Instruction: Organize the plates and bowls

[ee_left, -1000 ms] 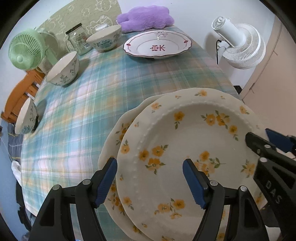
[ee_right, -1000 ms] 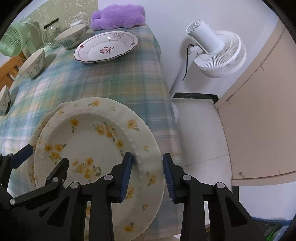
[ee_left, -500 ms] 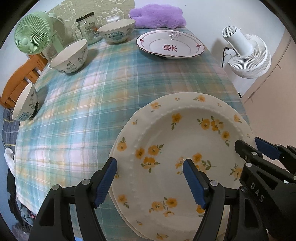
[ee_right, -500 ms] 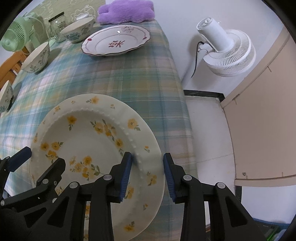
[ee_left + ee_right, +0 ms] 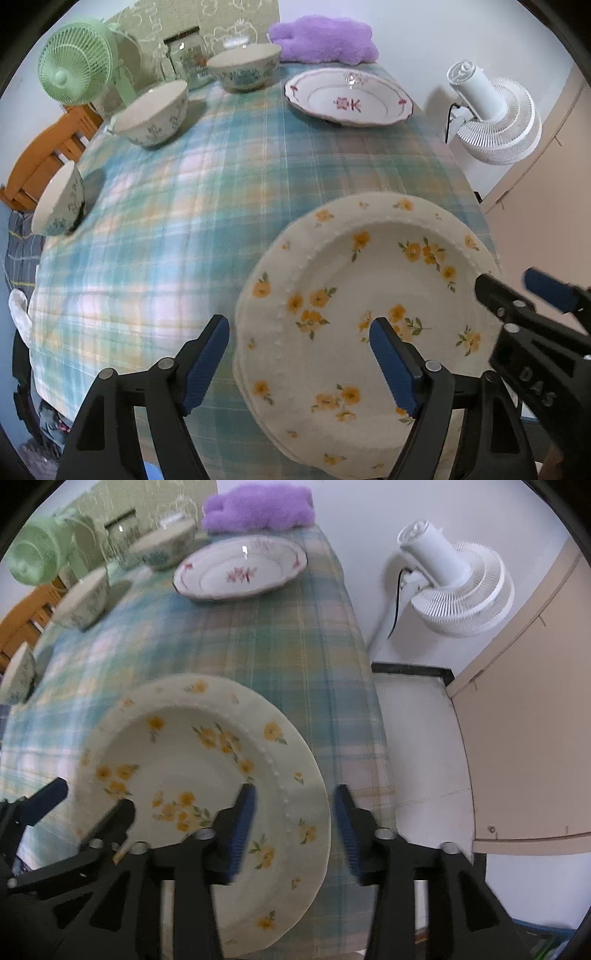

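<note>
A cream plate with yellow flowers (image 5: 369, 295) (image 5: 192, 760) lies on top of a matching plate near the table's front right corner. In the left wrist view only a sliver of the lower rim shows. My right gripper (image 5: 293, 827) straddles the top plate's right rim; its jaws are opening and the pads stand clear of the rim. My left gripper (image 5: 299, 358) hangs over the stack's left rim, its jaws opening wide and touching nothing. A red-patterned plate (image 5: 347, 99) (image 5: 240, 570) sits at the far end. Three patterned bowls (image 5: 243, 68) (image 5: 151, 110) (image 5: 57, 203) stand along the left.
A plaid cloth (image 5: 177, 229) covers the table. At the far end are a glass jar (image 5: 186, 51), a green fan (image 5: 75, 61) and a purple plush (image 5: 325, 38). A white fan (image 5: 454, 576) stands off the right edge, and a wooden chair (image 5: 40, 155) is at the left.
The top flowered plate has settled square onto the lower one. The right jaws, shut on its rim before, have spread off it. The left jaws have widened a little.
</note>
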`<action>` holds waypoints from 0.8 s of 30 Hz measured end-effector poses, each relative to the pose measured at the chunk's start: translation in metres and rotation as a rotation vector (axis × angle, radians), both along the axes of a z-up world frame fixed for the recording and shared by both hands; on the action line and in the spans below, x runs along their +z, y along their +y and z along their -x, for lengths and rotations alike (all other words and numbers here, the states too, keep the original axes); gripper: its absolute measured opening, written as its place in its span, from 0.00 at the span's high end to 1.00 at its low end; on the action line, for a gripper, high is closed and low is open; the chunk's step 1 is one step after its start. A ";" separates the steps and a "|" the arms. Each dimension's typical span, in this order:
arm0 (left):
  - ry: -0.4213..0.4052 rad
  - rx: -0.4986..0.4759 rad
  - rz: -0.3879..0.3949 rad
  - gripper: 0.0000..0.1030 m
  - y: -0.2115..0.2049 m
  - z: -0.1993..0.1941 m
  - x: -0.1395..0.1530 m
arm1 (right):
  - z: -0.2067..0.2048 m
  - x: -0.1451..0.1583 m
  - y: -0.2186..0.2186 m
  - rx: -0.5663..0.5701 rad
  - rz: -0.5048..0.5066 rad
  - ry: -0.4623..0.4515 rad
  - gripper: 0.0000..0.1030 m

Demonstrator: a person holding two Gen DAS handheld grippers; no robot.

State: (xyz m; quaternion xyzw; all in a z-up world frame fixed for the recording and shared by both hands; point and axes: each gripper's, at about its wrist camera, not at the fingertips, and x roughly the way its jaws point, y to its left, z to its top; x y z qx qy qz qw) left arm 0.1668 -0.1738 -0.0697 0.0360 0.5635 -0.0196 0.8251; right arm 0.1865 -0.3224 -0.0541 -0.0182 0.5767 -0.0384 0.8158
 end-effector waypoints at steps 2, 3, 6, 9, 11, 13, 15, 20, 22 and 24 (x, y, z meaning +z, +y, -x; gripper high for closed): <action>-0.017 -0.021 0.010 0.16 0.004 0.000 0.006 | 0.003 0.012 0.003 -0.017 -0.022 -0.040 0.30; -0.030 -0.038 0.010 0.16 0.006 0.001 0.011 | 0.005 0.016 0.005 -0.025 -0.025 -0.052 0.28; -0.047 -0.070 0.028 0.14 0.013 -0.001 0.022 | 0.008 0.030 0.014 -0.056 -0.032 -0.090 0.28; -0.083 -0.080 0.034 0.13 0.020 -0.007 0.037 | 0.009 0.042 0.024 -0.078 -0.046 -0.119 0.28; -0.116 -0.099 0.036 0.13 0.024 -0.013 0.048 | 0.007 0.049 0.027 -0.104 -0.063 -0.148 0.28; -0.145 -0.112 0.037 0.13 0.024 -0.019 0.056 | 0.002 0.056 0.030 -0.116 -0.065 -0.187 0.28; -0.165 -0.113 0.037 0.14 0.025 -0.026 0.062 | -0.006 0.061 0.032 -0.122 -0.061 -0.204 0.28; -0.226 -0.103 0.066 0.14 0.023 -0.054 0.077 | -0.032 0.075 0.026 -0.122 -0.083 -0.243 0.28; -0.246 -0.093 0.066 0.14 0.021 -0.064 0.080 | -0.045 0.079 0.022 -0.116 -0.092 -0.258 0.28; -0.258 -0.077 0.066 0.14 0.018 -0.077 0.082 | -0.058 0.081 0.020 -0.102 -0.092 -0.273 0.28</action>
